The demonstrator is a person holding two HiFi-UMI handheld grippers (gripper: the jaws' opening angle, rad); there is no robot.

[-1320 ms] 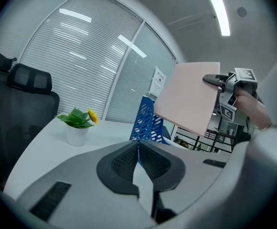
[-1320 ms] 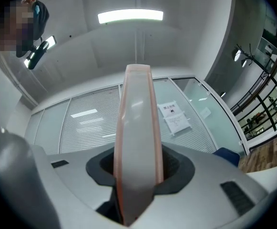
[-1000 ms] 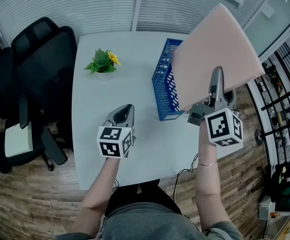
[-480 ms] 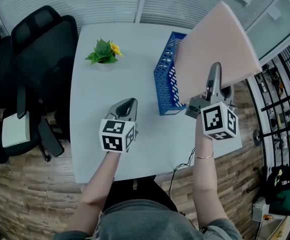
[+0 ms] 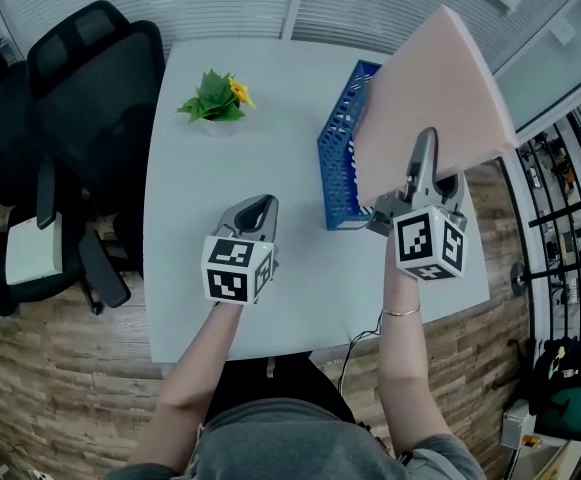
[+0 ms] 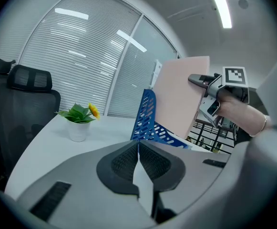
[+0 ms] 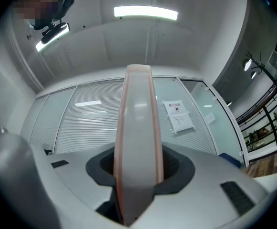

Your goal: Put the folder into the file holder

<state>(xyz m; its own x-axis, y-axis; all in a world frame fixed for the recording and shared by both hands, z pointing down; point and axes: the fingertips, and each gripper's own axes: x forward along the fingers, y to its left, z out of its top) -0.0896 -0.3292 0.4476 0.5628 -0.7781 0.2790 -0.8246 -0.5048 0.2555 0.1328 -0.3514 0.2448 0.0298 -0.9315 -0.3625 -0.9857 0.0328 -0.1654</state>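
A pink folder (image 5: 432, 98) is held up in the air, tilted, over the right side of the blue mesh file holder (image 5: 342, 158). My right gripper (image 5: 424, 158) is shut on the folder's lower edge; in the right gripper view the folder (image 7: 137, 137) stands edge-on between the pads. My left gripper (image 5: 253, 211) hovers over the white table (image 5: 200, 198), left of the holder, its jaws shut with nothing in them. From the left gripper view, the holder (image 6: 150, 123) and the folder (image 6: 179, 99) appear ahead to the right.
A small potted plant with a yellow flower (image 5: 215, 98) stands at the table's far left. A black office chair (image 5: 80, 88) is beside the table's left edge. Blinds and glass walls lie beyond the table's far edge. A cable (image 5: 365, 338) hangs at the near edge.
The right gripper with the folder has drifted slightly toward the file holder and lower. The left gripper has stayed almost in place.
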